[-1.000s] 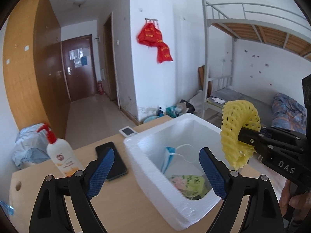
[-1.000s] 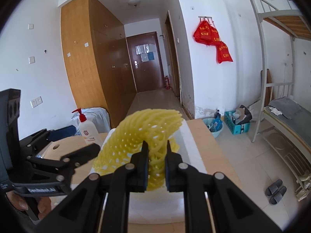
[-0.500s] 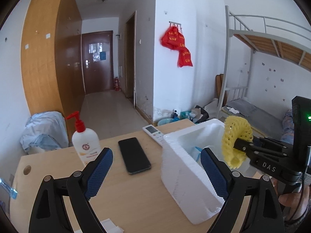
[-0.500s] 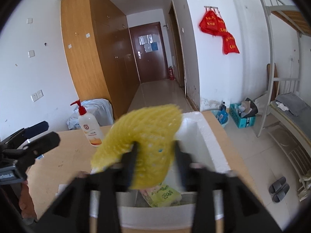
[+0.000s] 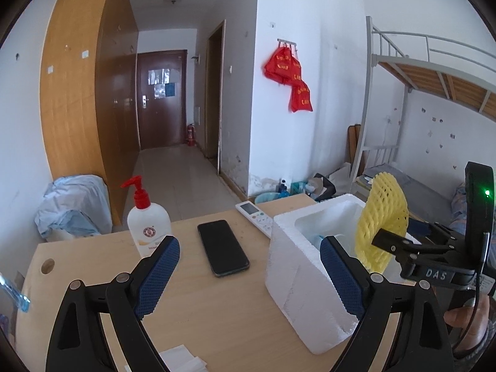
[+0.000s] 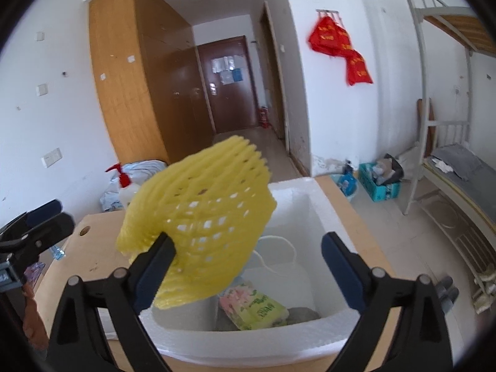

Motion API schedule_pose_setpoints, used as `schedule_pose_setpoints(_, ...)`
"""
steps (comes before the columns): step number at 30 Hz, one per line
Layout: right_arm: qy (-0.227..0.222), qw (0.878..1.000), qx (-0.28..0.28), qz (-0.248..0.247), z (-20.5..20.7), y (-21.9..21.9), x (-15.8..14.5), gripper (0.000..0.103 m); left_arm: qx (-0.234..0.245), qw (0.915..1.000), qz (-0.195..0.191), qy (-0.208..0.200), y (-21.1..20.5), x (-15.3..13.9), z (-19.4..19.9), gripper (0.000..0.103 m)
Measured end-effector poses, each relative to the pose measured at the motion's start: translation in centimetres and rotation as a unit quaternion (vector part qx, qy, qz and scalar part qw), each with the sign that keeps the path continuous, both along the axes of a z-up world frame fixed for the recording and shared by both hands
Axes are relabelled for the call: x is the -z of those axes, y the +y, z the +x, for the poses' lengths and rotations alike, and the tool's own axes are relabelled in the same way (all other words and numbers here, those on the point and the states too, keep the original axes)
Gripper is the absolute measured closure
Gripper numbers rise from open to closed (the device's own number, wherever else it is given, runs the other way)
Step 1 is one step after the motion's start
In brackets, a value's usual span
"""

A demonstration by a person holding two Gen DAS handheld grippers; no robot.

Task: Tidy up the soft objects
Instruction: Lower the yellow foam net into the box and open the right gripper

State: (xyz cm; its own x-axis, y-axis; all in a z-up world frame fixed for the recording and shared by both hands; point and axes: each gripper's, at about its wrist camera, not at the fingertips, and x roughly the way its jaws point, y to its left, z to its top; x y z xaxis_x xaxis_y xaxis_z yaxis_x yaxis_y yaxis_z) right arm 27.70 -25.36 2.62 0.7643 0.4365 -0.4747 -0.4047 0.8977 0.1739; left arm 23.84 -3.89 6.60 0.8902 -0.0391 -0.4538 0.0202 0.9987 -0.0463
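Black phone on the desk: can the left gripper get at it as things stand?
Probably yes. The left gripper is open and empty, and the phone lies flat ahead between its fingers, with bare desk between them.

Yellow foam net, white box

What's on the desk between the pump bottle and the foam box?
In the left wrist view, a black phone and a white remote lie between the bottle and box.

Foam net above the foam box, against the right gripper's left finger; phone left of box.
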Motion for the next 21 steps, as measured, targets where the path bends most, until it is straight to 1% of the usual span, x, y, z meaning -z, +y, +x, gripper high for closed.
schedule_pose_setpoints(2,0.003,1.0,0.017,-0.011,0.1,-0.1,0.0,0.006,0.001,1.0,0.001,0.001,-0.1,0.1,-0.1,0.011)
schedule_pose_setpoints(5,-0.018,0.997,0.047,-0.051,-0.4,0.0,-0.4,0.006,0.005,1.0,0.002,-0.002,-0.2,-0.2,-0.2,0.011)
schedule_pose_setpoints(7,-0.018,0.995,0.055,-0.076,-0.6,0.1,-0.6,0.006,0.005,1.0,0.002,-0.005,-0.4,-0.3,-0.3,0.011)
schedule_pose_setpoints(8,-0.019,0.996,0.051,-0.073,-0.7,0.1,-0.6,0.006,0.008,1.0,0.0,-0.006,-0.4,-0.4,-0.3,0.011)
schedule_pose_setpoints(12,-0.007,0.999,0.015,-0.031,-1.5,-0.8,-1.0,0.006,0.011,0.9999,-0.001,-0.005,-0.7,-0.3,-0.4,0.011)
schedule_pose_setpoints(17,-0.017,0.999,0.021,-0.033,-2.0,-1.2,-1.5,0.005,0.013,0.9999,-0.001,-0.006,-0.9,-0.3,-0.6,0.011)
schedule_pose_setpoints(21,-0.012,0.999,0.025,-0.016,-1.6,-2.1,-1.7,0.005,0.013,0.9999,0.003,-0.007,-1.1,-0.2,-0.9,0.011)
